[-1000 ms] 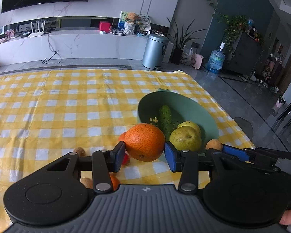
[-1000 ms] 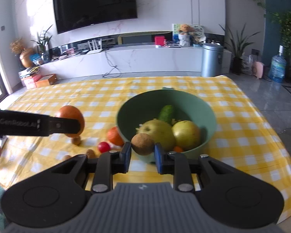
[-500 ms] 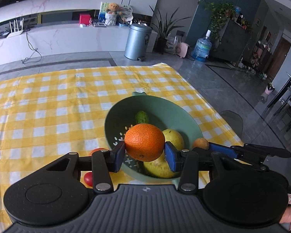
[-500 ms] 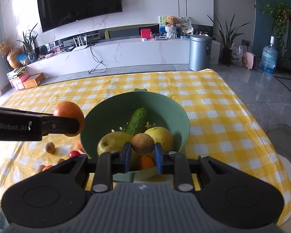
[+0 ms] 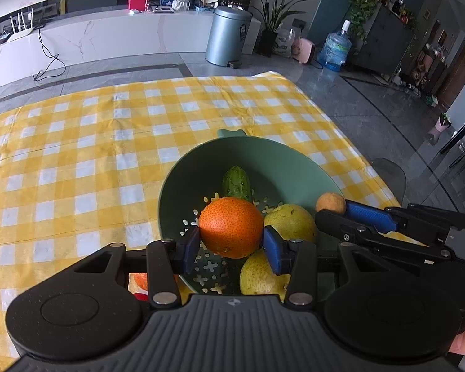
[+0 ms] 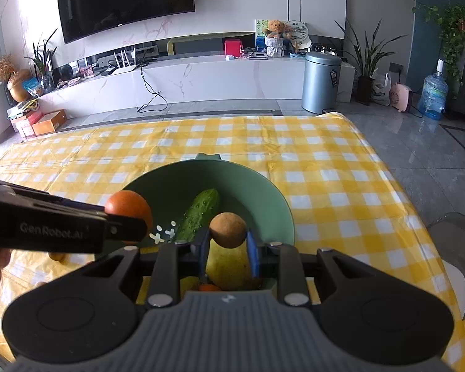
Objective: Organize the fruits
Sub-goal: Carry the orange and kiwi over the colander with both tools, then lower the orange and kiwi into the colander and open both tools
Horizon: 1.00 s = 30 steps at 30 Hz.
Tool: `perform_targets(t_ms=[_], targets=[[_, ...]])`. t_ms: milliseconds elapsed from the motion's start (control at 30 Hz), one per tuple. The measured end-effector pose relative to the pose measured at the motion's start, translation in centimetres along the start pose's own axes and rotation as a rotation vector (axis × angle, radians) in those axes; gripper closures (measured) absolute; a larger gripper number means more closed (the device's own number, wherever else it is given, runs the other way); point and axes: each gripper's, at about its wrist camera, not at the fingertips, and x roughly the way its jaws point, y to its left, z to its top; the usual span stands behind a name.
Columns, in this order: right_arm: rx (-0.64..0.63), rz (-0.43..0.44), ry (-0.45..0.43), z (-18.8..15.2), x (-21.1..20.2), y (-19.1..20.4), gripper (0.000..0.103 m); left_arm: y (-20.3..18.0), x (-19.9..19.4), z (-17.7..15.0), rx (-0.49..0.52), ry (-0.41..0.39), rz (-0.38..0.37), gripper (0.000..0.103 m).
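My left gripper (image 5: 231, 245) is shut on an orange (image 5: 231, 227) and holds it above the green colander bowl (image 5: 282, 161). My right gripper (image 6: 228, 248) is shut on a small brown round fruit (image 6: 227, 230), also above the bowl (image 6: 263, 186). The bowl holds a cucumber (image 5: 236, 181), two yellow-green pears (image 5: 290, 221) and a small orange fruit (image 6: 209, 287). The right gripper with its brown fruit (image 5: 330, 203) shows at the right of the left wrist view. The left gripper with the orange (image 6: 128, 209) shows at the left of the right wrist view.
The table carries a yellow and white checked cloth (image 5: 77, 155). Small loose fruits lie on the cloth by the bowl's left side: an orange one (image 5: 140, 280), a red one (image 5: 140, 296) and a brown one (image 6: 57, 256). The table's right edge (image 6: 396, 186) drops to a grey floor.
Both grippers have moved forward with their fruits, from beside the bowl's near rim to above its inside. The bowl now lies lower and closer in both views.
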Motion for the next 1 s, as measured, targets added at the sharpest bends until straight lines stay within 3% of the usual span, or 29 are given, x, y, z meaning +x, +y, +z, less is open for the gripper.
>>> perform_targets(t_ms=[500, 1000], targets=[[-0.028, -0.009, 0.043, 0.4, 2.8, -0.2, 0.081, 0.3, 2.7, 0.6, 0.002, 0.073, 0.058, 0.053], [-0.035, -0.004, 0.078, 0.0, 3.0, 0.1, 0.08, 0.2, 2.6, 0.4, 0.01, 0.072, 0.065, 0.047]])
